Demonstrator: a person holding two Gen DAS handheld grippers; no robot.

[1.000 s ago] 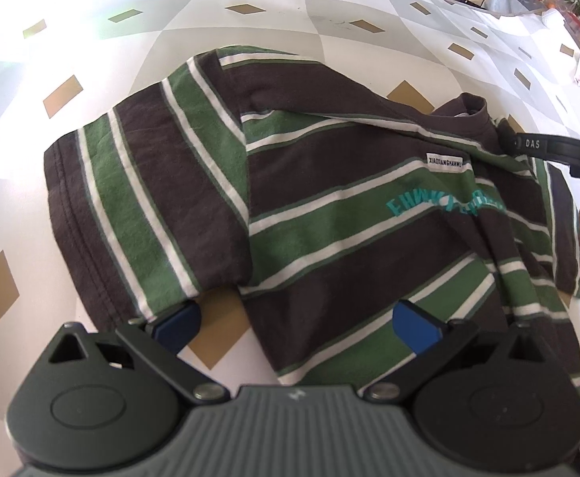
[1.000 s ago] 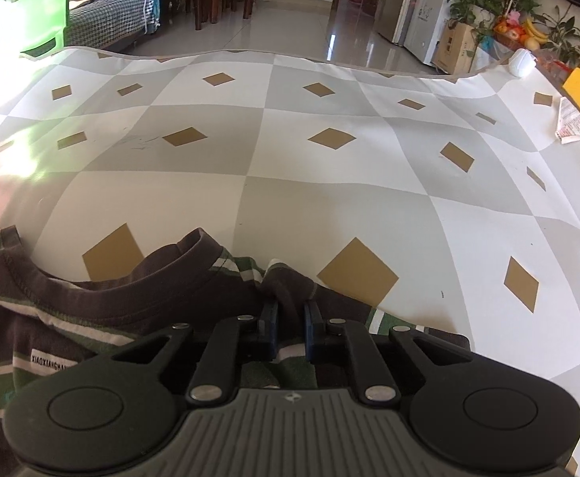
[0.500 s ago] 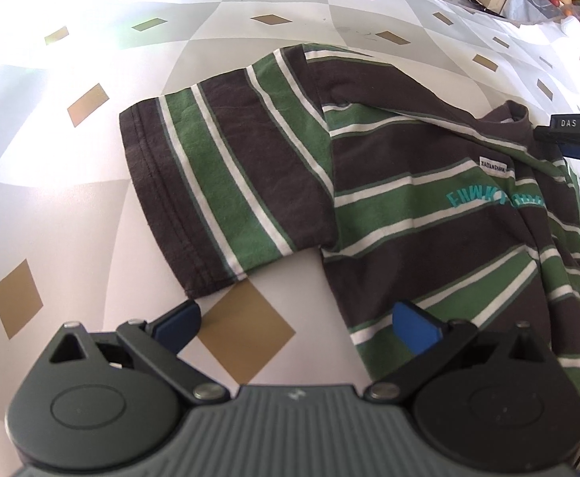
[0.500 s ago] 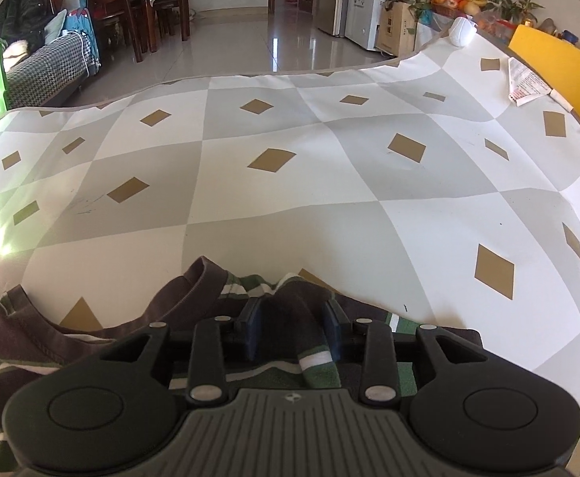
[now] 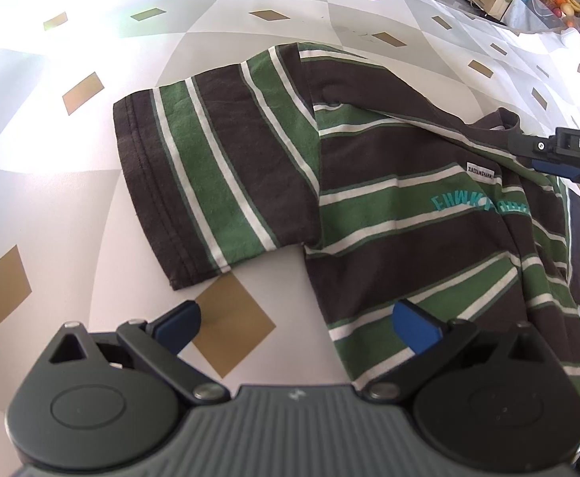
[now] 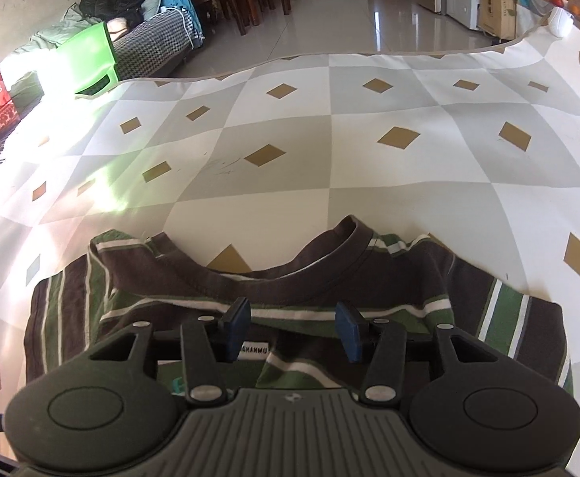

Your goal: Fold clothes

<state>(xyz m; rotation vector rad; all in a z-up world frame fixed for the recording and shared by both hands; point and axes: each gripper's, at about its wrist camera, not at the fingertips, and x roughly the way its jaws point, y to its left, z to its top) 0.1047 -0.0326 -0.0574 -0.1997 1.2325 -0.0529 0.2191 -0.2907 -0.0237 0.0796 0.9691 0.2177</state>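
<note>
the right gripper (image 6: 292,328) has just let go. a second ago its jaws were pinched shut on the cloth by the collar; now they have been opening and stand partly apart, with nothing between the blue pads, and the gripper sits higher over the shirt (image 5: 369,206) than it did. the bit of fabric it held has dropped back flat beside the collar (image 6: 329,266).

the left gripper (image 5: 294,328) is wide open and empty, hovering over the lower side of the shirt, one pad over the bare surface (image 5: 71,198), the other over the striped body. it has hardly shifted, though the sleeve (image 5: 214,175) now lies a little further from it than before.

the shirt lies spread on the checked surface, chest up, one sleeve out flat to the side, nothing held.

to my eye the straightening at the neck is done and no fold has begun; both grippers are free for a fresh grasp, likely at a sleeve or side edge.
</note>
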